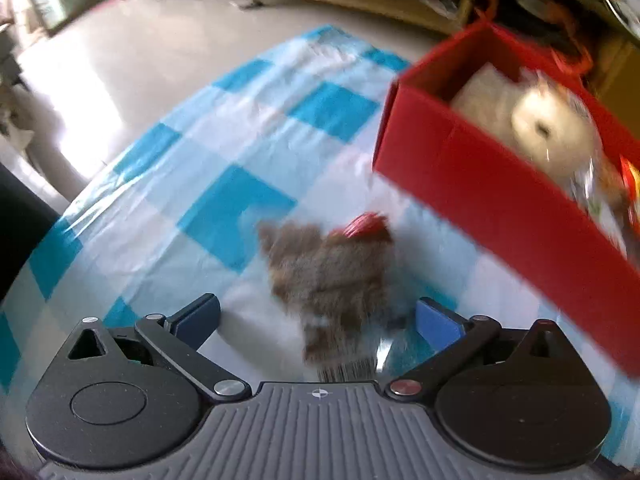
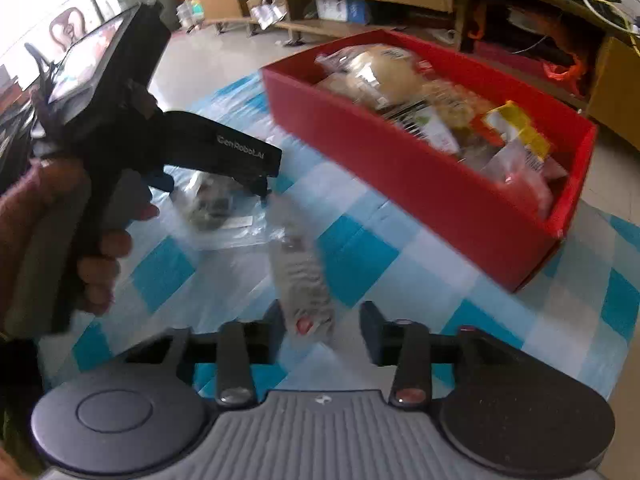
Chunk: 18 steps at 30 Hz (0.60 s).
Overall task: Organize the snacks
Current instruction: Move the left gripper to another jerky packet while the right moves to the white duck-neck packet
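Two hand-held tools over snack packets beside a red box on a checked bench.

A clear packet of brown snack (image 1: 332,280), blurred, lies on the blue-and-white checked cloth (image 1: 224,128) between the wide-spread fingers of the left tool (image 1: 318,316); neither finger touches it. A second clear packet (image 2: 304,280) with dark print lies lengthwise just ahead of the right tool (image 2: 322,328), whose fingers stand apart around its near end, the left finger close against it; contact cannot be told. The red box (image 2: 420,168) sits toward the far right corner of the bench, holding wrapped buns and other packets. In the right view, a hand (image 2: 60,232) holds the left tool over the first packet.
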{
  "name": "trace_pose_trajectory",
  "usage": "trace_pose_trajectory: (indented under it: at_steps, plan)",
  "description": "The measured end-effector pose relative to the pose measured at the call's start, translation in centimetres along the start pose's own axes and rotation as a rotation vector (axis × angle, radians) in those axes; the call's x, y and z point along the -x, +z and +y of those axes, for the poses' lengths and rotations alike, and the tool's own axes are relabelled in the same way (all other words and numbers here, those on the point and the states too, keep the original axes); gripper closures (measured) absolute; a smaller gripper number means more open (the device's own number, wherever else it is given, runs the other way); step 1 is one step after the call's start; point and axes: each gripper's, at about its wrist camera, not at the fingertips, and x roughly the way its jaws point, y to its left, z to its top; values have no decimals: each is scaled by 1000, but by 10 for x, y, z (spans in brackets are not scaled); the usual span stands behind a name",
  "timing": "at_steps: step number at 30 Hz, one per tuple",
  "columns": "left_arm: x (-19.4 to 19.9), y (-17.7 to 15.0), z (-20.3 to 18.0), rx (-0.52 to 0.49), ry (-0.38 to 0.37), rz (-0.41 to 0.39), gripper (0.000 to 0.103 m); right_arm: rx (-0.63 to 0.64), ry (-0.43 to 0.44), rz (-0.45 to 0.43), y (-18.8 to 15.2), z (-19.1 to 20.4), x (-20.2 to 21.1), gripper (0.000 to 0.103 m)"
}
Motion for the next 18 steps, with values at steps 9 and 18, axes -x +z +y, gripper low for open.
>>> trace_pose_trajectory:
  at_steps: [9, 18]
  plan:
    - [17, 0, 3, -142, -63, -57, 34, -4, -37, 49, 7, 2, -33, 33]
    - [45, -1, 33, -74, -292, 14, 69, -188, -16, 63, 11, -21, -19, 77]
